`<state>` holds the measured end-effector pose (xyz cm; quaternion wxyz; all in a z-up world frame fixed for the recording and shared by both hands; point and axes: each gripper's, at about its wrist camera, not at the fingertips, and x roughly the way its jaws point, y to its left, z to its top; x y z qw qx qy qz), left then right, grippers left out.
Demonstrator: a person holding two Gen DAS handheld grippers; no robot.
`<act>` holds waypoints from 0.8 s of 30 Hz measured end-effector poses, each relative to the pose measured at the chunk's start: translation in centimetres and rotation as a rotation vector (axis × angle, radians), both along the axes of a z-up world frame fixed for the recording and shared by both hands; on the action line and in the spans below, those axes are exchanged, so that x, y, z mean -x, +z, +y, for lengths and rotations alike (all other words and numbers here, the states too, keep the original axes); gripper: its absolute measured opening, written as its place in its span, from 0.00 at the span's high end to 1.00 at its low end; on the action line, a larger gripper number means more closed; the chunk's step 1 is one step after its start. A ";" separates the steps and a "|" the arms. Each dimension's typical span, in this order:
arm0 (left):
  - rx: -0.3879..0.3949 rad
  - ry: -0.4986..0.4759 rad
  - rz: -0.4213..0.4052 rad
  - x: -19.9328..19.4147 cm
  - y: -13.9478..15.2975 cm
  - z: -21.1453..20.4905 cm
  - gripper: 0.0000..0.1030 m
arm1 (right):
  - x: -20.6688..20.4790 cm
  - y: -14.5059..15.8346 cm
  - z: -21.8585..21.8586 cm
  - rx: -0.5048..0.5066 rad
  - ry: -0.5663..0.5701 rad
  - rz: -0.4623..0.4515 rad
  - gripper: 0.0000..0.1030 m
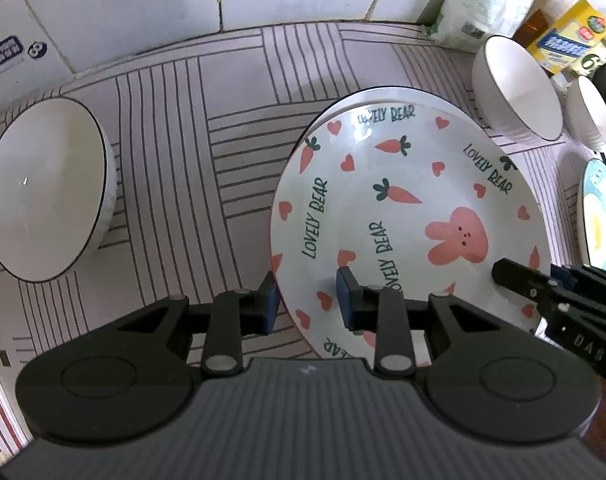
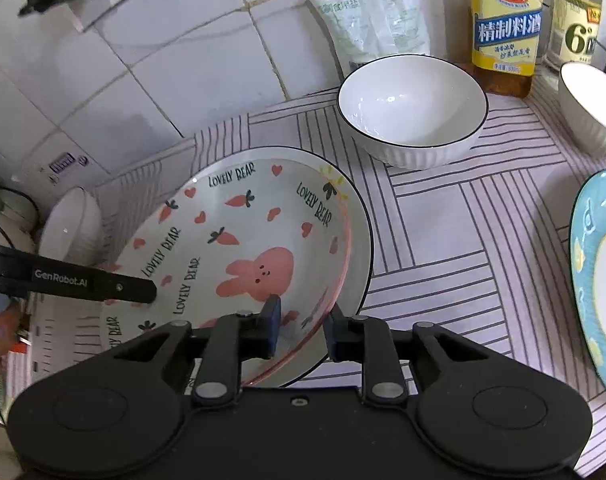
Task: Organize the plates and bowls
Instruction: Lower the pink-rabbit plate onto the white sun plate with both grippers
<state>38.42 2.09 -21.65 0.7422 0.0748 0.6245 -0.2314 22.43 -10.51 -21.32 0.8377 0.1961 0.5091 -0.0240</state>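
A white plate with pink rabbit and carrot prints (image 1: pixel 403 216) sits on top of a black-rimmed plate (image 2: pixel 361 240) on the striped mat; it also shows in the right wrist view (image 2: pixel 239 248). My left gripper (image 1: pixel 309 300) straddles the rabbit plate's near left rim, jaws open. My right gripper (image 2: pixel 301 328) straddles its right rim, jaws open; it enters the left wrist view (image 1: pixel 543 288) at the right. A white bowl (image 1: pixel 47 188) stands at the left. Two white bowls (image 2: pixel 413 108) (image 2: pixel 595 108) stand at the back right.
A blue plate (image 2: pixel 595 280) lies at the far right. Bottles (image 2: pixel 505 20) and a plastic bag (image 2: pixel 367 20) stand against the tiled wall (image 1: pixel 143 8). The striped mat (image 1: pixel 191 152) covers the counter.
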 end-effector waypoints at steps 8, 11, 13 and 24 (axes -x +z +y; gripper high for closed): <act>-0.010 0.060 0.032 0.0 -0.3 0.0 0.73 | -1.6 0.6 3.4 0.242 0.086 0.059 0.52; -0.009 0.070 0.038 0.4 -0.7 -0.2 0.74 | -1.8 0.2 5.0 0.385 0.124 0.081 0.51; -0.011 0.063 0.022 0.9 -0.5 -0.4 0.73 | -1.7 -0.2 5.6 0.449 0.148 0.088 0.51; -0.019 0.000 -0.047 4.2 3.5 -0.1 0.74 | 2.9 4.1 3.5 0.297 0.054 -0.075 0.54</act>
